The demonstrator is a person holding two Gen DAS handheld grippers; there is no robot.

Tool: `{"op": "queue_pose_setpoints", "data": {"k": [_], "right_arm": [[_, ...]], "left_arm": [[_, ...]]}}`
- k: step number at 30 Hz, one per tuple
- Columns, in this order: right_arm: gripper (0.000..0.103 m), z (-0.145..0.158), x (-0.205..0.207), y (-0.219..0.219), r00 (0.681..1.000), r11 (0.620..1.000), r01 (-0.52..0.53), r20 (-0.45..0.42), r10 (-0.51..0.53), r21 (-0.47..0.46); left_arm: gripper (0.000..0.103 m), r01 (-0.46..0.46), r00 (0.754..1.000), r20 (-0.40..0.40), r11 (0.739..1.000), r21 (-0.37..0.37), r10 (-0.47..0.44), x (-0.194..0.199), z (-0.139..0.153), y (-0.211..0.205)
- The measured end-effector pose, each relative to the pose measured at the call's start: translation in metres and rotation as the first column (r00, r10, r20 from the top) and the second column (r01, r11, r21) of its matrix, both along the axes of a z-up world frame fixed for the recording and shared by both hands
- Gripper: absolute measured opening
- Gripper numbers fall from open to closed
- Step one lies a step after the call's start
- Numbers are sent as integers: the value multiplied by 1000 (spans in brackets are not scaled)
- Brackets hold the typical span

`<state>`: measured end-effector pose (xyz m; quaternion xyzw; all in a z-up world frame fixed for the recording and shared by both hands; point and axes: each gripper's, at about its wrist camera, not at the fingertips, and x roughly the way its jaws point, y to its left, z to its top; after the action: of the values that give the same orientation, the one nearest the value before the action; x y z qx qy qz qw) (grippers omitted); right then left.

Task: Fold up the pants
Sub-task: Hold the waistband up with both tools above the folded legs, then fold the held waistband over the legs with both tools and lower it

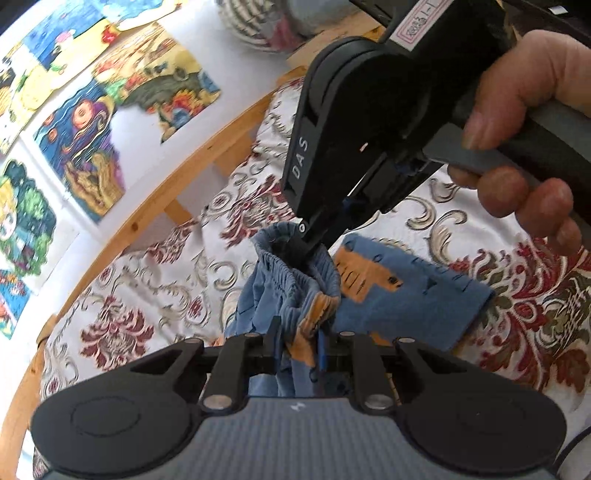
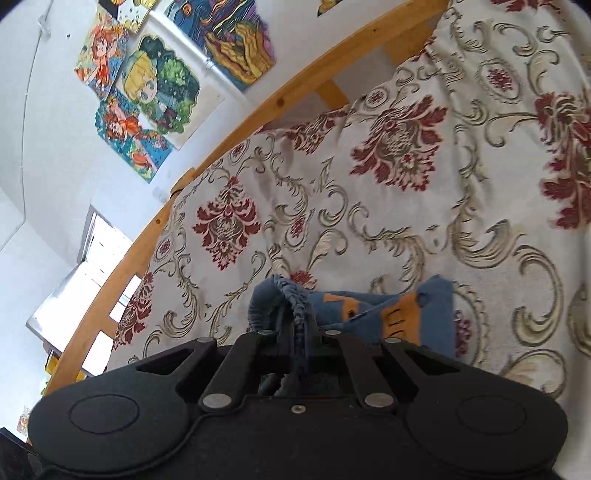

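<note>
Small blue pants (image 1: 402, 295) with orange print lie partly on the patterned bedspread, their elastic waistband (image 1: 291, 273) lifted off it. My left gripper (image 1: 297, 345) is shut on blue and orange cloth at the waist. Just beyond it, my right gripper (image 1: 308, 245), held by a hand (image 1: 524, 110), is shut on the far part of the waistband. In the right wrist view my right gripper (image 2: 297, 328) pinches the gathered waistband (image 2: 291, 299), and the rest of the pants (image 2: 399, 314) trails off to the right.
The bedspread (image 2: 369, 192) with red and beige ornaments covers the bed. A wooden bed rail (image 2: 229, 140) runs along its far side. Colourful drawings (image 1: 110, 122) hang on the white wall behind. A striped bundle (image 1: 251, 22) lies at the head of the bed.
</note>
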<state>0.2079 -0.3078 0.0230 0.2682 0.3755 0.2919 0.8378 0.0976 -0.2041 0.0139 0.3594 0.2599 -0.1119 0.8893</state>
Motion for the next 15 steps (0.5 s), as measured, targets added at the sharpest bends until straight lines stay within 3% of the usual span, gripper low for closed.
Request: {"op": "queue_pose_setpoints", "data": {"k": [6, 15], "right_arm": [[4, -12, 1, -18, 1000, 1000, 24, 4, -24, 12], [4, -20, 1, -37, 999, 998, 55, 6, -54, -37]], "left_arm": [[20, 41, 999, -27, 999, 23, -41, 4, -11, -19], [20, 79, 995, -61, 997, -6, -80, 12, -19, -39]]}}
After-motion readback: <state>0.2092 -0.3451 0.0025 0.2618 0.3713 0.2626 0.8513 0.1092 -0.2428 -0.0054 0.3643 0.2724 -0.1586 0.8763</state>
